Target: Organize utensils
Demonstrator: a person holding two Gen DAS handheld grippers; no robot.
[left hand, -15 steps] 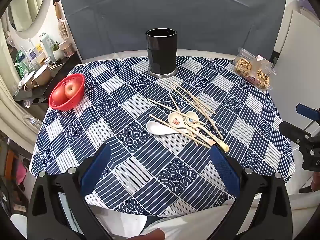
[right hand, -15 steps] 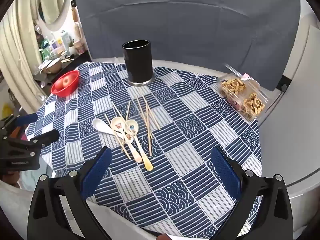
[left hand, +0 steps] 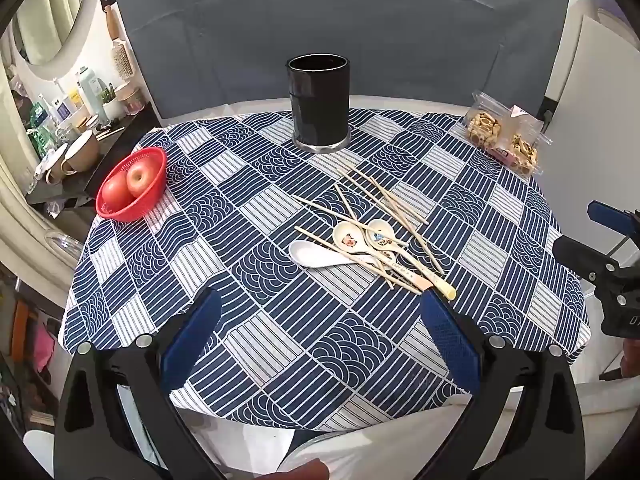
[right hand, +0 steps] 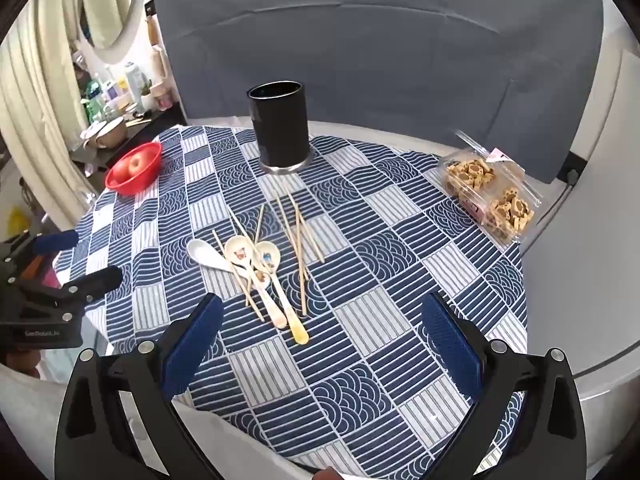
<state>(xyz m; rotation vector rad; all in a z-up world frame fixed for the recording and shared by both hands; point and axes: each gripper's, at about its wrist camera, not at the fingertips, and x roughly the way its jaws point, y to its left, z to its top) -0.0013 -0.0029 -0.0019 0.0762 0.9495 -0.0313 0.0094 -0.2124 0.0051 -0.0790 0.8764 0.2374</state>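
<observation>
The left gripper [left hand: 320, 334] and right gripper [right hand: 322, 334] both stand wide apart and hold nothing. The utensils lie loose at mid-table on the blue patterned tablecloth [left hand: 248, 320]: chopsticks [left hand: 384, 200] crossed over three ceramic spoons [left hand: 360, 240], well short of the black cylindrical holder [left hand: 319, 106] at the far edge.

The pile lies ahead of both grippers. Spoon handles run toward the near edge, bowls away. In the left wrist view the handle tip [left hand: 448, 291] sits just beside the right-hand finger [left hand: 448, 340]; judged from this, the left gripper is nearer.

The right wrist view shows the spoon handles [right hand: 298, 330] unobstructed between the jaws, and the holder [right hand: 280, 126] directly beyond.
</observation>
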